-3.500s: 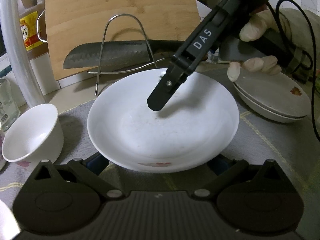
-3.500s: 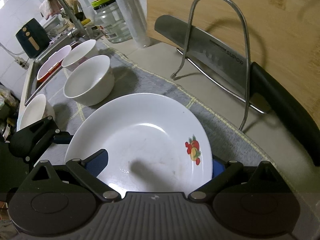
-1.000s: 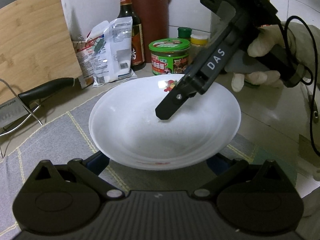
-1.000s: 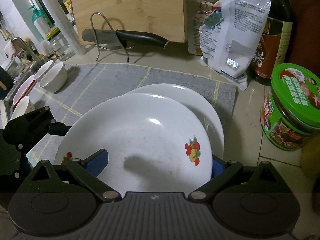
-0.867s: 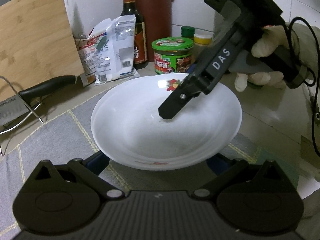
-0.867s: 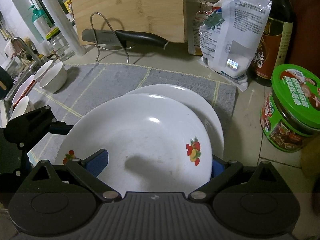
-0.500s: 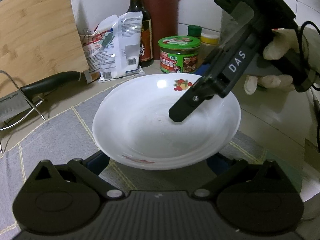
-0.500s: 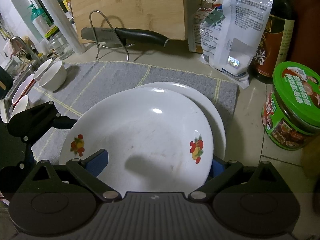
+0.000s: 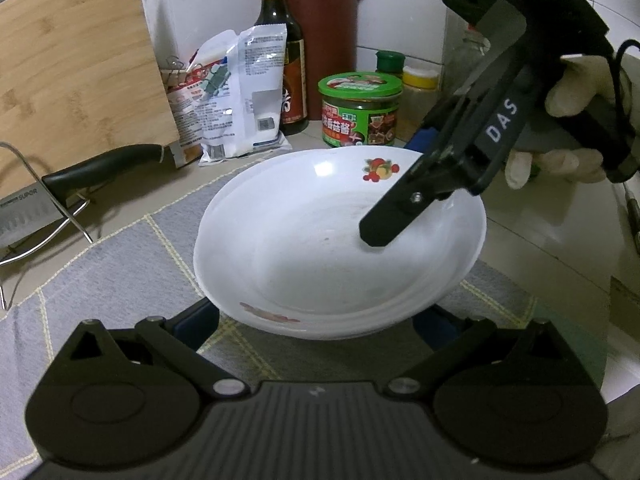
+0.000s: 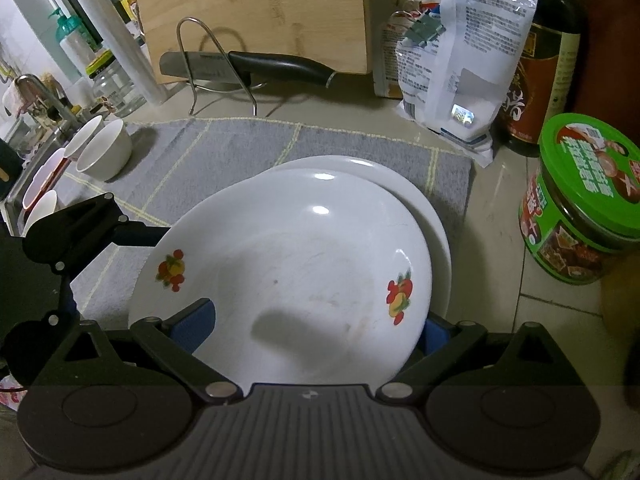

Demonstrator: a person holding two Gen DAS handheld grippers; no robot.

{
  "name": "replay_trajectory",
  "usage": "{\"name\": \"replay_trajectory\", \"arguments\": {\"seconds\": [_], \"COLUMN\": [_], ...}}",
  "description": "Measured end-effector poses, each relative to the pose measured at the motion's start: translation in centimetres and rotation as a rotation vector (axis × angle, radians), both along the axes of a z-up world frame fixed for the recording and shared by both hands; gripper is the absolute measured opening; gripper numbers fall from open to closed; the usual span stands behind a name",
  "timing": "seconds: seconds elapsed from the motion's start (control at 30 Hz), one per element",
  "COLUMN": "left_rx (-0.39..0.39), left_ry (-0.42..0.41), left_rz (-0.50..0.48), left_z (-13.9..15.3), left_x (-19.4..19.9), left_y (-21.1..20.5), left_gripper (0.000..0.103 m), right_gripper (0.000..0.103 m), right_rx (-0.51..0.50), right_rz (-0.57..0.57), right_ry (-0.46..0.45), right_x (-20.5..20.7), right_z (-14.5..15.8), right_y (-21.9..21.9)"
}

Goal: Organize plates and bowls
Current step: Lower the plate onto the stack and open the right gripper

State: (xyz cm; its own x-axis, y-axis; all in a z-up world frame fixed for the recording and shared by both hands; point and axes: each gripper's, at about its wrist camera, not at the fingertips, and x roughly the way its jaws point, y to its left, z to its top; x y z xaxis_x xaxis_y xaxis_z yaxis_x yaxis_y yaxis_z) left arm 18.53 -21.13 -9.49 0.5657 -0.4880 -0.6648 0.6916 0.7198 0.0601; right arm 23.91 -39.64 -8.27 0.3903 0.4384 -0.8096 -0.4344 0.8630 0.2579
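A white deep plate with fruit prints (image 9: 312, 248) (image 10: 288, 264) lies on a second white plate (image 10: 400, 184) (image 9: 460, 290), shifted off its centre, on the grey mat (image 10: 240, 148). My left gripper (image 9: 316, 322) is open, both blue pads tucked under the plate's near rim. One of its fingers (image 10: 140, 236) reaches the plate's left rim in the right wrist view. My right gripper (image 10: 314, 326) is open and straddles the rim. One finger (image 9: 384, 228) hangs over the plate's inside and the other stays outside. I cannot tell whether the top plate rests fully.
A knife (image 10: 272, 66) lies in a wire rack before a wooden cutting board (image 10: 256, 12). A clipped bag (image 10: 460, 60), a sauce bottle (image 10: 540, 60) and a green-lidded jar (image 10: 584, 208) crowd the right. Small white bowls (image 10: 104, 148) stand far left by the sink. A gloved hand (image 9: 580, 92) holds the right gripper.
Both grippers carried the plate from beside the knife rack rightward onto the second plate. In the last second it settled lower and the grippers slid back along its rim.
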Motion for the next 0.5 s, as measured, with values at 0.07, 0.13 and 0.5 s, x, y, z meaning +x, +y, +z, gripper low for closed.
{"name": "replay_trajectory", "arguments": {"seconds": [0.07,0.13,0.5], "left_rx": [-0.001,-0.002,0.023], "left_ry": [-0.001,-0.002,-0.041], "left_rz": [0.000,0.001,-0.025], "left_z": [0.0,0.0,0.1], "left_x": [0.0,0.0,-0.4], "left_y": [0.0,-0.1,-0.5], "left_gripper": [0.102,0.102,0.102], "right_gripper": [0.103,0.103,0.103], "right_rx": [0.006,0.012,-0.018], "right_rz": [-0.005,-0.012,-0.031], "right_ry": [0.002,0.003,-0.006], "right_x": [-0.3,-0.5,-1.6], "right_z": [0.1,0.2,0.8], "right_y": [-0.1,-0.2,-0.1]}}
